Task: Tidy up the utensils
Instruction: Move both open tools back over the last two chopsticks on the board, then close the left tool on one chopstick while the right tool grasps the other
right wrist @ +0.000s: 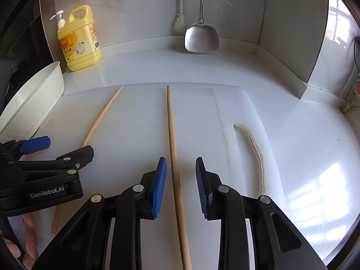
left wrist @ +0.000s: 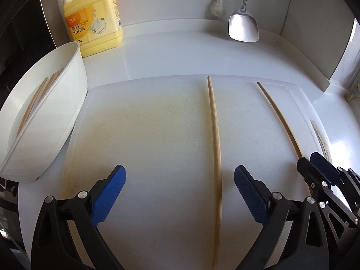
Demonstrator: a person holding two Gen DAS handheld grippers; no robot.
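Observation:
Two wooden chopsticks lie lengthwise on a white cutting board (left wrist: 146,135). My left gripper (left wrist: 180,175) is open wide low over the board, and the left chopstick (left wrist: 214,135) runs between its fingers, nearer the right one. In the right wrist view my right gripper (right wrist: 180,164) straddles the other chopstick (right wrist: 172,123). Its pads stand close on either side with a gap, so it is open. The left gripper (right wrist: 64,147) shows there at the left, over its chopstick (right wrist: 105,110). A white bin (left wrist: 74,103) at the left holds several chopsticks (left wrist: 33,103).
A yellow detergent bottle (left wrist: 94,18) stands at the back left beside the bin. A steel spatula (left wrist: 243,27) and a white brush (left wrist: 217,6) hang on the back wall. The board's handle slot (right wrist: 254,148) is at the right. A wall corner (right wrist: 310,72) juts out behind it.

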